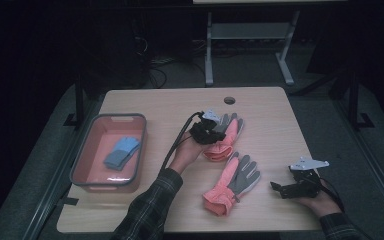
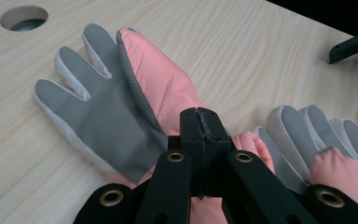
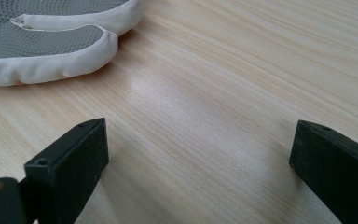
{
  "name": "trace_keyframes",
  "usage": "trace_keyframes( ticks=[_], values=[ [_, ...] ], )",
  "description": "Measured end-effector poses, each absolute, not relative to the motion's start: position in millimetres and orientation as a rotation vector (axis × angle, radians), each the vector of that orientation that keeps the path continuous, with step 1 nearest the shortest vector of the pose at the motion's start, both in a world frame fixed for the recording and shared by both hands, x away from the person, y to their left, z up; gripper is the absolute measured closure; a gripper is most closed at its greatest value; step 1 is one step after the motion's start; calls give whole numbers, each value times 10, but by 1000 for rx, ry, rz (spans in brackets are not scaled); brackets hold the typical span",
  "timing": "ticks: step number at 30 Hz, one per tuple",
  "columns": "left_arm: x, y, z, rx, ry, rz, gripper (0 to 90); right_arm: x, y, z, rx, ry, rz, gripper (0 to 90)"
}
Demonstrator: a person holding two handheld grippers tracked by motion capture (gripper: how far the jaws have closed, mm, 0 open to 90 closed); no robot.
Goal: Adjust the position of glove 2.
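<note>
Two pink gloves with grey palms lie palm up on the wooden table. The far glove (image 1: 228, 131) (image 2: 112, 107) has my left gripper (image 1: 221, 136) (image 2: 199, 114) over its wrist end. The jaws are pressed together above the pink fabric, and I see nothing between them. The near glove (image 1: 232, 182) (image 2: 307, 135) (image 3: 51, 42) lies in front of it, fingers pointing away. My right gripper (image 1: 277, 190) (image 3: 198, 149) is low over bare table just right of that glove, jaws wide apart and empty.
A pink tray (image 1: 82, 155) with a grey rim stands at the table's left and holds a blue glove (image 1: 122, 152). A round cable hole (image 1: 229, 100) (image 2: 23, 17) sits near the far edge. Beyond the table stands a metal frame (image 1: 209, 50).
</note>
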State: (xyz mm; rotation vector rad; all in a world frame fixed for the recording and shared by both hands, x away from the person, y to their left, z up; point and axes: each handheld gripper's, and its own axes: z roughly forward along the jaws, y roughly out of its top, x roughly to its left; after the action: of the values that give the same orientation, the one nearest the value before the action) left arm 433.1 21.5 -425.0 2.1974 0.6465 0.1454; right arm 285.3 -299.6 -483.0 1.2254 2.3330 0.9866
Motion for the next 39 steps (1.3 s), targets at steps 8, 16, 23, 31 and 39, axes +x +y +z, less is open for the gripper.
trace_keyframes(
  ticks=[8, 16, 23, 31, 39],
  values=[
    [4369, 202, -4397, 2242, 680, 148, 897, 2853, -2996, -4830, 1225, 2333, 987, 40],
    [4292, 384, -4432, 2238, 690, 140, 897, 2852, -2996, -4830, 1226, 2333, 987, 40],
    [4153, 581, -4421, 2238, 704, 147, 897, 2853, -2996, -4830, 1226, 2333, 987, 40],
    [3937, 772, -4394, 2262, 703, 151, 897, 2852, -2996, -4830, 1226, 2333, 986, 40],
    [3675, 906, -4374, 2280, 687, 135, 897, 2852, -2995, -4829, 1228, 2332, 987, 40]
  ],
)
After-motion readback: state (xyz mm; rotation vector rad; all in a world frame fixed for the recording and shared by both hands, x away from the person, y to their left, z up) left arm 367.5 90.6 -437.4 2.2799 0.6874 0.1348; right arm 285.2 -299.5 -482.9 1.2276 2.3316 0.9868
